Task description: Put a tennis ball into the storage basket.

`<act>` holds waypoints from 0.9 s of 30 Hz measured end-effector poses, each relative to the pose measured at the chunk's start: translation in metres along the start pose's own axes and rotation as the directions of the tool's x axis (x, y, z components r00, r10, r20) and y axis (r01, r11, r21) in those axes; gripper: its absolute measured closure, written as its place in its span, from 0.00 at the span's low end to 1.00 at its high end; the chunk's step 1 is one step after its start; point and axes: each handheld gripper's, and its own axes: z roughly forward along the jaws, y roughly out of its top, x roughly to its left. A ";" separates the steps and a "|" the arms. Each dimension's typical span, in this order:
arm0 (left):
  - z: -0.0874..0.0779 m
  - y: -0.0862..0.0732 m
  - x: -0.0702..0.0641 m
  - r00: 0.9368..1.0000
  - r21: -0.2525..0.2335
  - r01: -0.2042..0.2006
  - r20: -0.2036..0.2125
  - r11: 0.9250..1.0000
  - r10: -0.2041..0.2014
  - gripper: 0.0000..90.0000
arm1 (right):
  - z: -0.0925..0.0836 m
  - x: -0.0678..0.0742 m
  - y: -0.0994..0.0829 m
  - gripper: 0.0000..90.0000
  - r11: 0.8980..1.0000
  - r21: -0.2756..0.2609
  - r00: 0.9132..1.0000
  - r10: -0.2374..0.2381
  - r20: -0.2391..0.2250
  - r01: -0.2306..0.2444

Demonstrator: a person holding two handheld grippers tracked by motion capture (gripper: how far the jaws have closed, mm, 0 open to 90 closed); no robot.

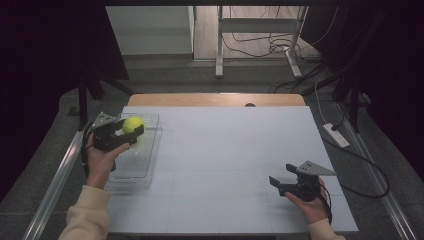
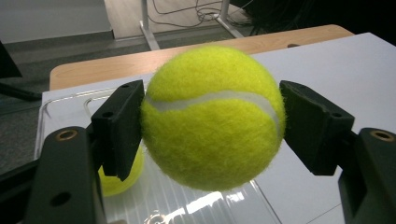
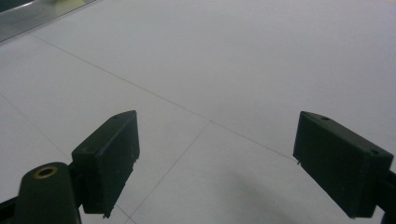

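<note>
My left gripper (image 1: 129, 131) clamps tennis ball (image 1: 132, 124), raised above clear tray (image 1: 150, 150). Right gripper (image 1: 281, 179) low over table (image 1: 225, 150), jaws apart, nothing between.

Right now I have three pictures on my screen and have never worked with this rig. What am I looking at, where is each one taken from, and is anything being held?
There is no robot arm: a person holds a two-jaw gripper in each hand at a white table. The wide picture comes from a camera above the person, looking forward and down. The other two come from cameras riding on the grippers, looking along their black jaws.

The left gripper is shut on a yellow tennis ball, held over a clear plastic tray at the table's left side. In the left gripper view a second yellow ball lies in the tray beneath it.

The right gripper is open and holds nothing, hovering over bare tabletop at the right.
</note>
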 end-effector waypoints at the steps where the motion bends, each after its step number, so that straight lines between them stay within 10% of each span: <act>1: -0.001 -0.001 0.002 1.000 0.002 0.004 -0.004 1.000 -0.004 0.30 | 0.000 0.000 0.000 0.16 1.000 0.000 1.000 0.000 0.000 0.000; 27: 0.008 -0.011 0.026 0.996 0.128 0.019 -0.090 0.992 -0.007 0.30 | 0.001 0.001 0.001 0.16 1.000 0.004 1.000 -0.002 -0.002 0.002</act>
